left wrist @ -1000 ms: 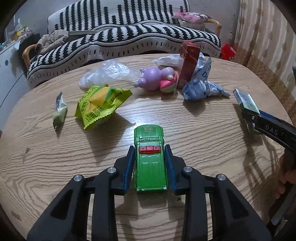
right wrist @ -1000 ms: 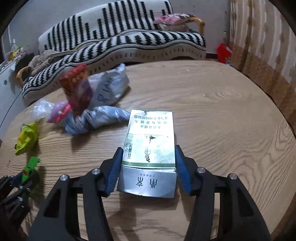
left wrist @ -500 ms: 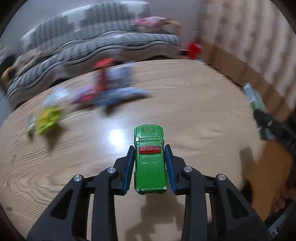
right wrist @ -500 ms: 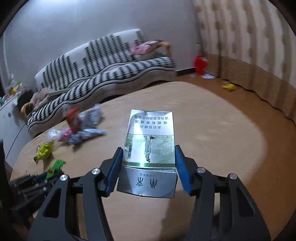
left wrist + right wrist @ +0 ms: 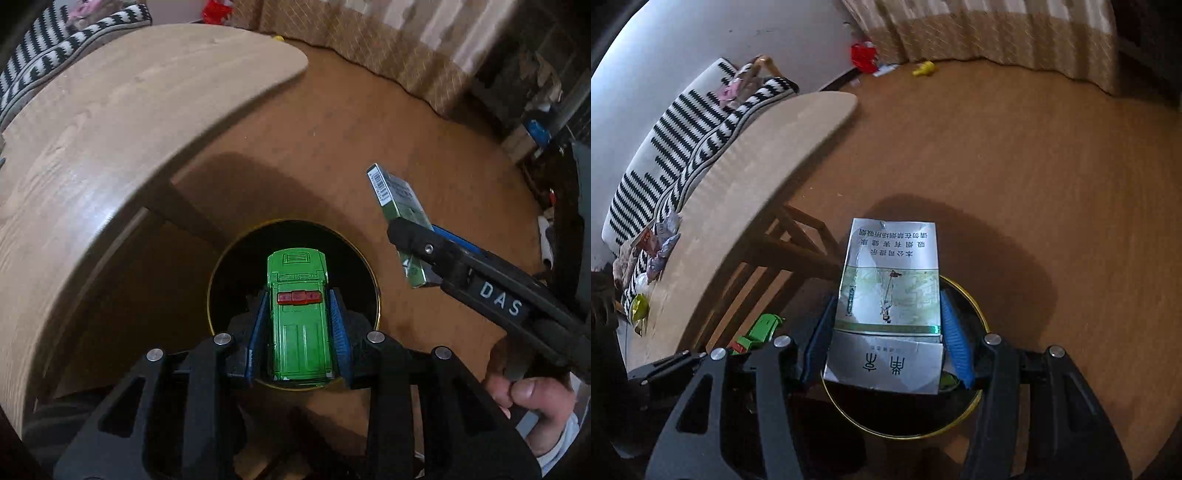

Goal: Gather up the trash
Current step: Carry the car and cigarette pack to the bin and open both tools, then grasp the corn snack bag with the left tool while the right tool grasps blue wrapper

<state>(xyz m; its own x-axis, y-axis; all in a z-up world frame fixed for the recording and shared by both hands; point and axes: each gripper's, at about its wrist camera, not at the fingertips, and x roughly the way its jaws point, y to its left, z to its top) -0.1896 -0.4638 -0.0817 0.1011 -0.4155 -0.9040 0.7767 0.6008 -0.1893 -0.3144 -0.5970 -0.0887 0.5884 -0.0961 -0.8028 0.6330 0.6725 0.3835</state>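
My left gripper (image 5: 297, 301) is shut on a green toy car (image 5: 298, 317) and holds it over the mouth of a black bin with a gold rim (image 5: 376, 291) on the floor. My right gripper (image 5: 886, 306) is shut on a silver and green cigarette pack (image 5: 890, 291), which hangs over the same bin (image 5: 979, 310). In the left wrist view the pack (image 5: 400, 206) and the right gripper (image 5: 410, 230) are at the right, beside the bin. The car (image 5: 762, 328) shows at the lower left of the right wrist view.
The wooden table (image 5: 110, 122) curves along the left, its legs (image 5: 798, 243) next to the bin. Wrappers and a pink toy (image 5: 653, 251) lie on its far end. A striped sofa (image 5: 683, 129), a curtain (image 5: 997, 29) and a person's hand (image 5: 532, 406) are in view.
Both grippers swung off the tabletop to the right and tipped down. They now hang over the bin on the floor, still holding the car and the pack.
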